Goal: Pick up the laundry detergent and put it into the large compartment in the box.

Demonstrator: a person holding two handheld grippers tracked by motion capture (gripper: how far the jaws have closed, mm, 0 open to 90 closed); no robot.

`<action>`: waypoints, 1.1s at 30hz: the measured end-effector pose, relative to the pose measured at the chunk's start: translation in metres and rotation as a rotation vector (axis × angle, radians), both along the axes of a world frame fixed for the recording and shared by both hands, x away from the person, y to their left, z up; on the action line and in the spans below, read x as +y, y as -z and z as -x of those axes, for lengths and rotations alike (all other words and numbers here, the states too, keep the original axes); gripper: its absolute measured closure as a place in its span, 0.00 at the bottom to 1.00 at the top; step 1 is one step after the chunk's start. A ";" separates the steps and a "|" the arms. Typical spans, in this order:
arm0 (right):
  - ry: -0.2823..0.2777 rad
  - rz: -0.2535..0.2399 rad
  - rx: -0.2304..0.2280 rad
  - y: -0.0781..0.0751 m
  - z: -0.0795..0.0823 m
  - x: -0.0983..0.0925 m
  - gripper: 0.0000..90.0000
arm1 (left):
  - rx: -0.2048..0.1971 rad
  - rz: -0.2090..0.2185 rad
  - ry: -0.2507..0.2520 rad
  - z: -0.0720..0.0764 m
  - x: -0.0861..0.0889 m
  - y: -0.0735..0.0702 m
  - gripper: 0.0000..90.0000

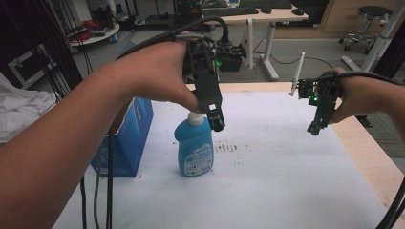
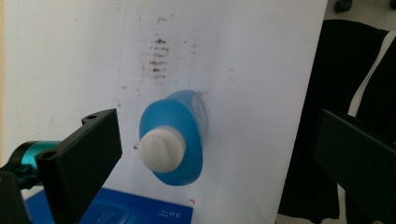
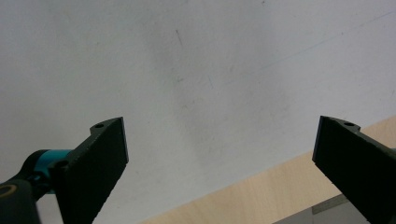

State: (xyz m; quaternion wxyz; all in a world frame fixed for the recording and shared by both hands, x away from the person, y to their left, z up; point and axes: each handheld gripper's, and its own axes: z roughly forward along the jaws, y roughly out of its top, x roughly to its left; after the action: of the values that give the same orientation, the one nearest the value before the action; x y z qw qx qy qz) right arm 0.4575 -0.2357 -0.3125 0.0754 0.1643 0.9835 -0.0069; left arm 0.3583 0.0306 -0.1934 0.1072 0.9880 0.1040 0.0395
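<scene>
A blue liquid bottle (image 1: 194,150) with a white cap (image 1: 195,118) stands upright on the white sheet (image 1: 267,181). My left gripper (image 1: 217,124) hangs just above and right of the cap, pointing down. In the left gripper view the bottle (image 2: 184,121) and its cap (image 2: 162,149) lie below, between the wide-apart jaws of the left gripper (image 2: 219,154), closer to the left jaw and not touched. My right gripper (image 1: 314,128) hovers over the sheet's right side. In its own view the right gripper (image 3: 219,154) is open, with nothing between the jaws.
A blue box (image 1: 128,138) stands just left of the bottle, and the left gripper view catches that box (image 2: 135,210) at its bottom edge. Brown smears (image 1: 231,147) mark the sheet right of the bottle. Bare wooden table (image 1: 367,152) borders the sheet on the right.
</scene>
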 end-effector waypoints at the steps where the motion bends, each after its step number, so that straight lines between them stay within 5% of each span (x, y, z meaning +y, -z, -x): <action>1: 0.000 0.000 0.000 0.000 0.000 0.000 0.03 | 0.005 0.003 -0.013 -0.001 0.002 0.000 0.02; 16: -0.015 -0.001 0.003 0.002 -0.002 0.006 0.03 | 0.054 -0.005 -0.109 -0.015 0.029 0.029 0.02; 33: -0.014 0.003 0.003 0.002 -0.002 0.006 0.03 | 0.087 -0.020 -0.146 -0.024 0.030 0.057 0.02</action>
State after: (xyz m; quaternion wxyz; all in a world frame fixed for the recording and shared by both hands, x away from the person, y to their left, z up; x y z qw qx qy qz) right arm 0.4593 -0.2293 -0.3143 0.0741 0.1573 0.9847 -0.0082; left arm 0.3819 0.0609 -0.2502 0.0896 0.9796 0.1798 0.0053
